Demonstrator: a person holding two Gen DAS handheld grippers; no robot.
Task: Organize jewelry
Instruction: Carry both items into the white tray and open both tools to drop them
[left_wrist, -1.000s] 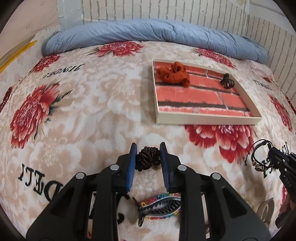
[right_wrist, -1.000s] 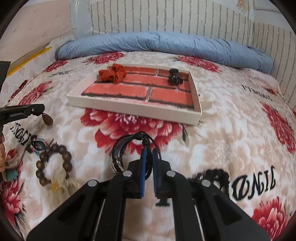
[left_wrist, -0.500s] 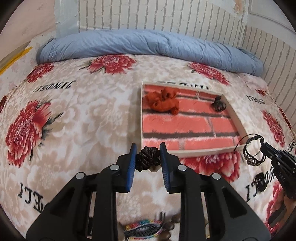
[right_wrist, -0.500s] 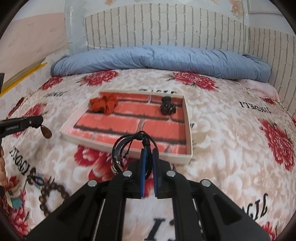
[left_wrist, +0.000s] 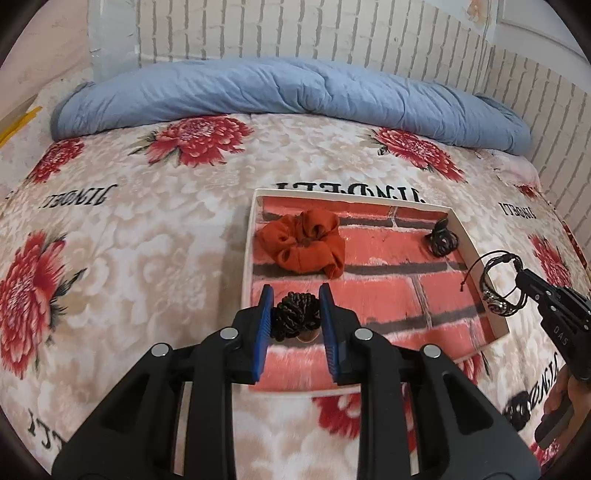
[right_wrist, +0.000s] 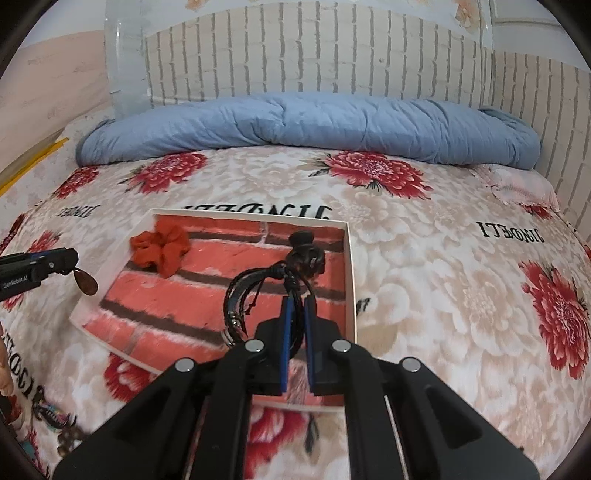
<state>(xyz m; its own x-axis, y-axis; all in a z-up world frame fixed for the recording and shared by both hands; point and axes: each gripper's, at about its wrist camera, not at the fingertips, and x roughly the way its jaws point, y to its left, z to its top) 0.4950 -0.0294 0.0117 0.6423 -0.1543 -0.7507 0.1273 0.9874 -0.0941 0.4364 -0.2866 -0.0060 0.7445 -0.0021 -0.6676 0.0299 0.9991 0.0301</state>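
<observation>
Claws first. Left claw (left_wrist: 295, 306) is partly closed, and its blue pads squeeze a dark braided hair tie (left_wrist: 295, 314) with a little brown tag hanging under it. It hangs over the near part of the tray (left_wrist: 496, 325). Right claw (right_wrist: 298, 314) is pinched almost flat on the cord of a black bracelet (right_wrist: 243, 299) with silver rings, and the loop dangles to the left of its pads (over the tray's right side).

Inside the tray, on the red brick picture, lie an orange scrunchie (left_wrist: 301, 243) in the far left corner and a small black hair clip (left_wrist: 441, 240) near the far right corner. The tray sits on a bed (left_wrist: 147, 240) with big red flowers, and a blue quilt (left_wrist: 280, 92) is rolled up at the far end.

What could go wrong? The bracelet hangs near the tray's right wall, so if it is let go now it might land on the rim or slide out. The two claws are close together, so they could bump. The bed is soft, and a push could tip the tray.
</observation>
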